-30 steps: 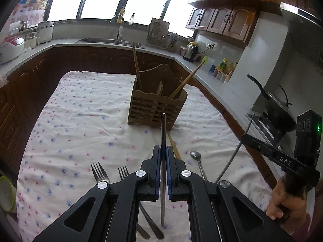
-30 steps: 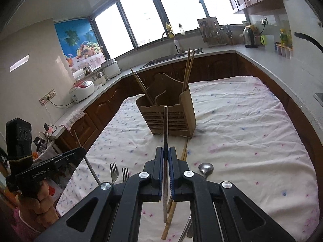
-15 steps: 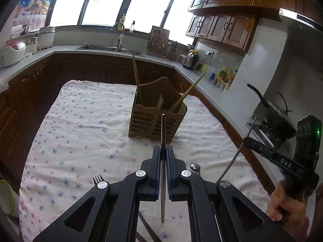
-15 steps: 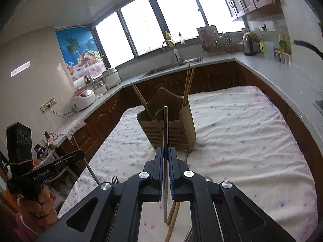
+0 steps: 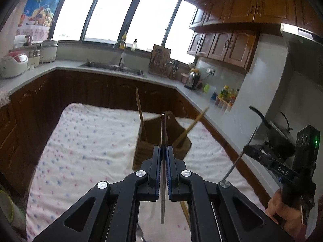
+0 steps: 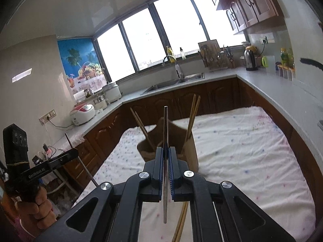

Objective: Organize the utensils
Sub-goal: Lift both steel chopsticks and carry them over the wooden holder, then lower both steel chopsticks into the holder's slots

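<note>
Nearest in the left wrist view, the left gripper (image 5: pixel 163 157) has its blue-padded jaws pressed together on a thin metal rod (image 5: pixel 163 133), which sticks out ahead and behind. In the right wrist view, the right gripper (image 6: pixel 166 157) pinches a second metal rod (image 6: pixel 165 125) the same way. A loose wooden chopstick (image 6: pixel 180 223) lies on the cloth below. Just beyond both sets of jaws stands a wooden utensil holder (image 6: pixel 190 151) on a white dotted tablecloth (image 6: pixel 242 151). Wooden chopsticks (image 6: pixel 192 117) lean in its right compartment, another pair (image 6: pixel 142 129) in its left. Each rod's tip points over the holder. Farther back are a sink (image 5: pixel 113 67) and a kettle (image 5: pixel 191 78).
</note>
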A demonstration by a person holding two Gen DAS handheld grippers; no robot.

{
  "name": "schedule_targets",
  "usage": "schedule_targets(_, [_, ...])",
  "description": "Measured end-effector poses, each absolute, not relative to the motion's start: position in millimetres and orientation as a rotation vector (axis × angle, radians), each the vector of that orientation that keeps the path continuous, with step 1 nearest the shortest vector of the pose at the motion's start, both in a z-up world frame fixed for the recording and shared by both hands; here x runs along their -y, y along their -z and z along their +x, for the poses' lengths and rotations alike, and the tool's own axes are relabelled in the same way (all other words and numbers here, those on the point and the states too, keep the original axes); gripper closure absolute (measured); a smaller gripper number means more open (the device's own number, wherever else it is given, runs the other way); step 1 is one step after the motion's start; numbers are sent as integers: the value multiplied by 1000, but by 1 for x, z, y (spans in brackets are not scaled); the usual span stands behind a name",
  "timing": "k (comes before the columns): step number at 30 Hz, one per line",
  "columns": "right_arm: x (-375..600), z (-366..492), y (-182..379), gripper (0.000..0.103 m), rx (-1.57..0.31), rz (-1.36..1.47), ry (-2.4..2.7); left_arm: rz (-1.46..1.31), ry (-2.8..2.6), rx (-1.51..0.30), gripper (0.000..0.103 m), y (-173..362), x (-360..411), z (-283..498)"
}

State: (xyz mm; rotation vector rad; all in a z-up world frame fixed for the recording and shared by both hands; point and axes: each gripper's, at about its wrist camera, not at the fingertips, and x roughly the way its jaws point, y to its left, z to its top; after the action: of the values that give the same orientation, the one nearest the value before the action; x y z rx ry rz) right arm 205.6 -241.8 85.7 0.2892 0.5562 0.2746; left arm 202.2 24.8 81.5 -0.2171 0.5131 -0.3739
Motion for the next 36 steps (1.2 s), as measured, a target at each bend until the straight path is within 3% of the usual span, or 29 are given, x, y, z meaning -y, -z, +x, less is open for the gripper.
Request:
schedule_targets(21, [246,302,-129,98,-361,302,-239,-206,309,-278,100,-100,-12,306])
schedule_targets(26, [239,323,-114,98,-358,269,-214,-226,268,-225,100,-77,-7,337])
schedule_targets(36, [230,328,-57,98,-395,246,-195,-283,234,-307,100,-1,15,380])
